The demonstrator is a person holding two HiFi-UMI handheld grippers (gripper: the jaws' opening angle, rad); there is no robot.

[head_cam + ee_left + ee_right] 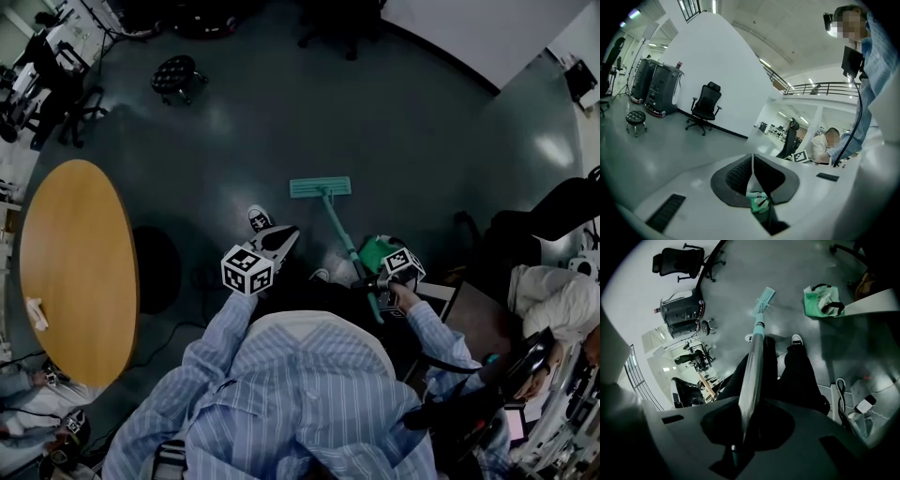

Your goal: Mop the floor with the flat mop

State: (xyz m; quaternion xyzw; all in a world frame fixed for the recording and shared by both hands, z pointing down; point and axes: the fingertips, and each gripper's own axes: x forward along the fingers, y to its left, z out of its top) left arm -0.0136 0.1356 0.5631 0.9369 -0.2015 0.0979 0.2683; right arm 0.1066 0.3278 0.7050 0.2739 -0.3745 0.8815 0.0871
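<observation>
While the round wooden table (80, 272) fills the far left of the head view, its left side is cut off by the frame, and a small pale thing on its near edge is too small to name. Beyond it a dark stool (176, 75) stands on the grey floor (394, 122).

Your left gripper (284, 236) points forward over your left shoe (259, 218), well apart from the mop. In the left gripper view, your left gripper (753, 169) has its ribbed pads (738, 173) pressed together with only a thin line between them and nothing held. A small green and white object shows through the slot under the pads, but you cannot tell what it is.

Further right, the flat mop (320, 187) has its teal head lying flat on the floor just ahead of your feet. Its handle (345, 239) slants back towards you, and its upper end is lost behind your right gripper (382, 283). In the right gripper view, your right gripper (743, 420) is clamped on the handle (752, 376), which runs out between the dark jaws to the mop head (762, 300). The near end of the handle is hidden in the gripper's shadowed body.

A green bag (375, 251) sits on the floor just beside the handle, partly covered by the right gripper's marker cube (403, 265). At the far right a seated person (553, 295) is cut off by the frame.
</observation>
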